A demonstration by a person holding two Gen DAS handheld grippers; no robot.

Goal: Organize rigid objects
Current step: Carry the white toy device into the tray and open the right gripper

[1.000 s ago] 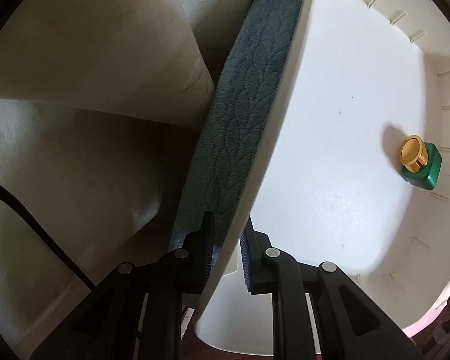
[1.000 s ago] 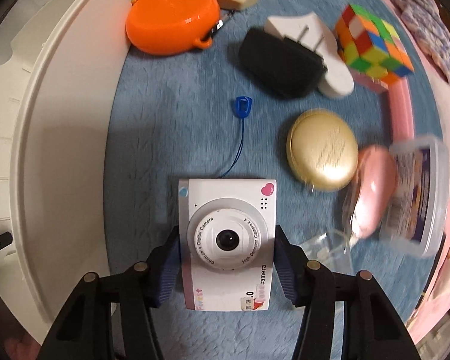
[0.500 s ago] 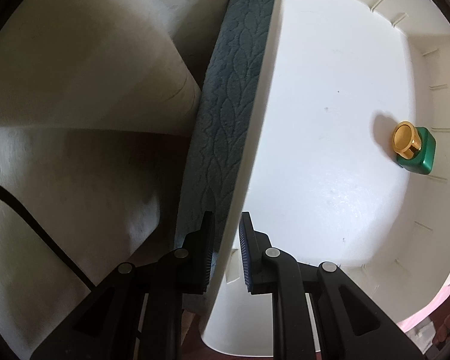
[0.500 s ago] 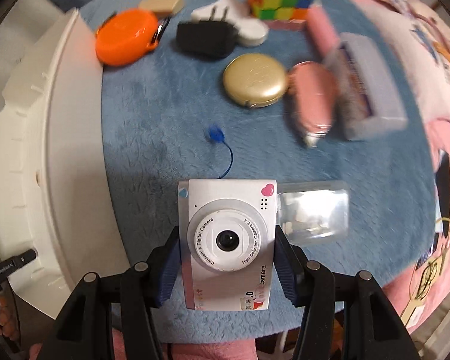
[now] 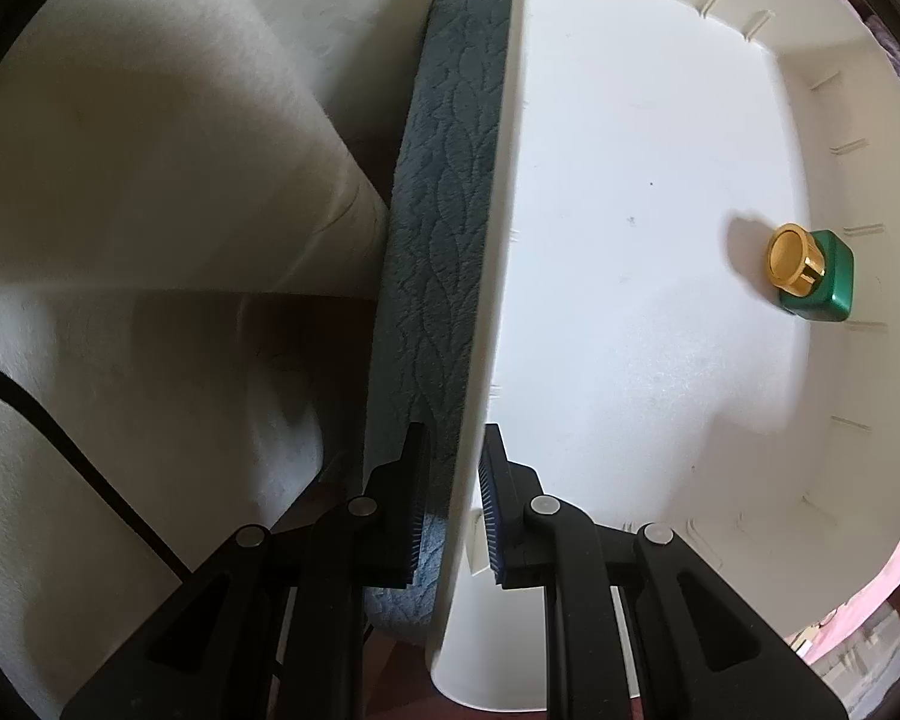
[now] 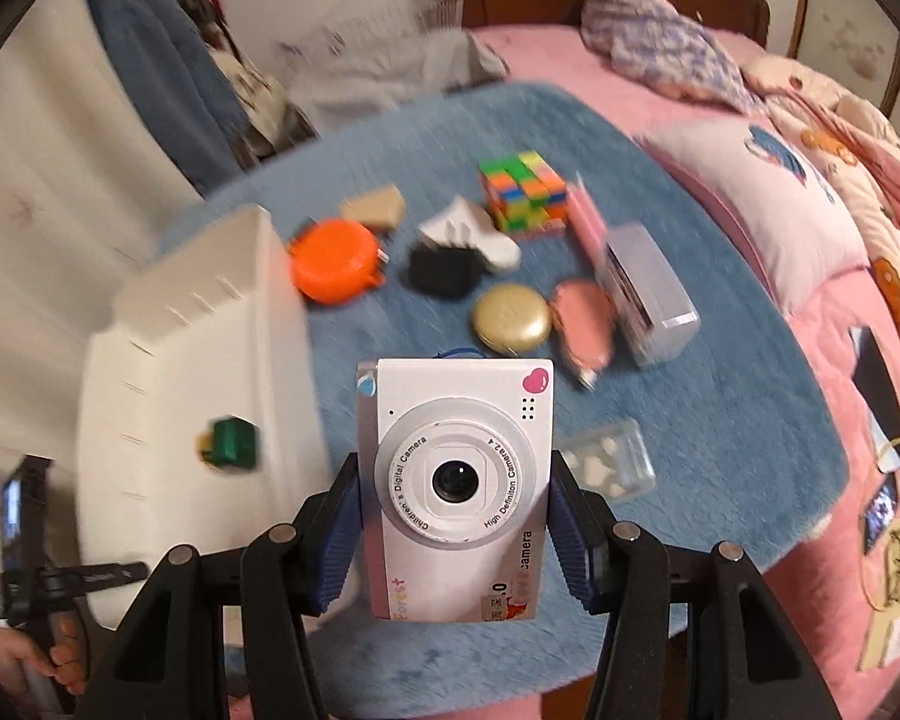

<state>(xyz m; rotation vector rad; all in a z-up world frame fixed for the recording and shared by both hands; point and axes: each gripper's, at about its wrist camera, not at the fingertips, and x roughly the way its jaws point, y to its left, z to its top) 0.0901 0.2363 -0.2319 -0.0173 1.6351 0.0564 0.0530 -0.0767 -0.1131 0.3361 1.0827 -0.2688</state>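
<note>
Above the blue mat (image 6: pixel 720 420), the right gripper (image 6: pixel 456 516) clamps a camera (image 6: pixel 456 480), while the left gripper (image 5: pixel 453 504) pinches the rim of a white bin (image 5: pixel 630 330) holding a green bottle (image 5: pixel 819 276).

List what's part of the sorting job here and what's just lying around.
Job: toy camera in right hand-held gripper; white bin held by left hand-held gripper; green bottle; puzzle cube; gold compact.
Lying about: pillow; pink bedding.

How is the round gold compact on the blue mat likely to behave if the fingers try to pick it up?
The gold compact looks smooth and glossy, so it may well slip between pads. Its low domed shape on the soft blue mat leaves little edge to catch. It appears rigid, and lying flat it seems unlikely to roll.
</note>
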